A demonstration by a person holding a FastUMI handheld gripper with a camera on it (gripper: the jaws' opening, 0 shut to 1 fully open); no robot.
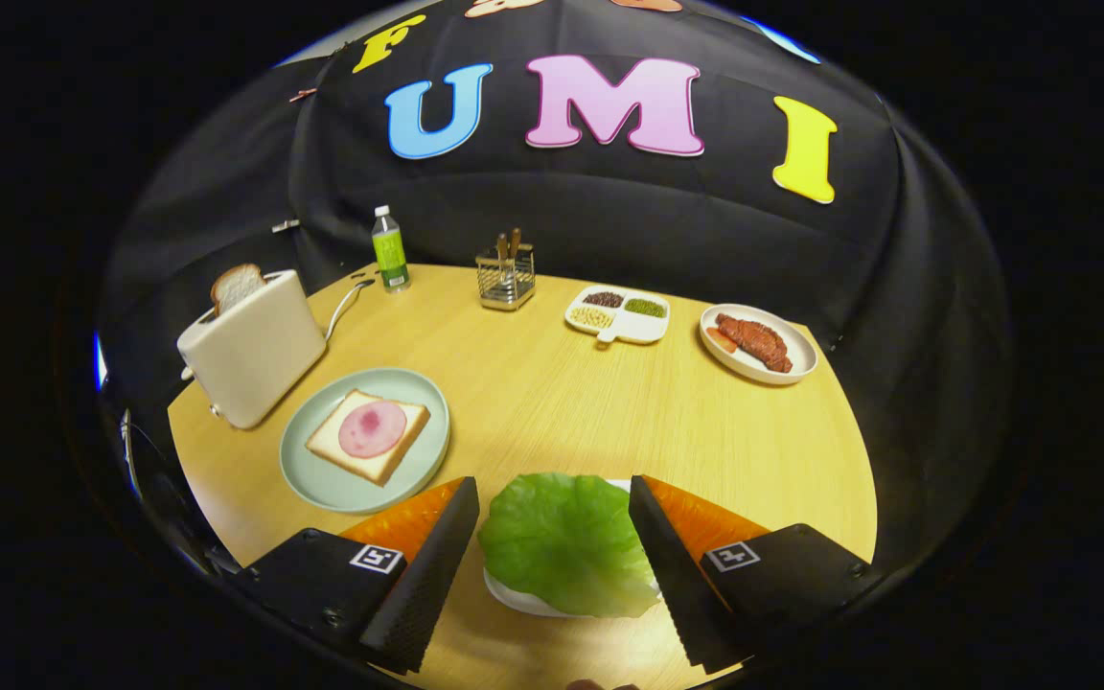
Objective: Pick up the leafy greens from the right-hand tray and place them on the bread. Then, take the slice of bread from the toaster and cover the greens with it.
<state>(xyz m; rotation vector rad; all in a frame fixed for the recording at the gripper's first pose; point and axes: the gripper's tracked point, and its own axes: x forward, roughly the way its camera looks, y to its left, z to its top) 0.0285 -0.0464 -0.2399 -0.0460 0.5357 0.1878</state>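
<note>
A green lettuce leaf (566, 541) lies on a small white tray (514, 596), right between my two fingers. My gripper (552, 565) is open, one finger on each side of the leaf, and I cannot tell whether they touch it. Ahead and to the left, a pale green plate (322, 479) carries a slice of bread (365, 446) topped with a round pink ham slice (372, 428). Beyond that plate stands a white toaster (250, 350) with a slice of bread (236, 285) sticking out of its slot.
At the far side of the round wooden table (609, 422) stand a green bottle (389, 251), a wire cutlery holder (506, 276), a divided white dish of beans (619, 314) and a white plate of meat (758, 343). The toaster's cord (346, 302) trails toward the bottle.
</note>
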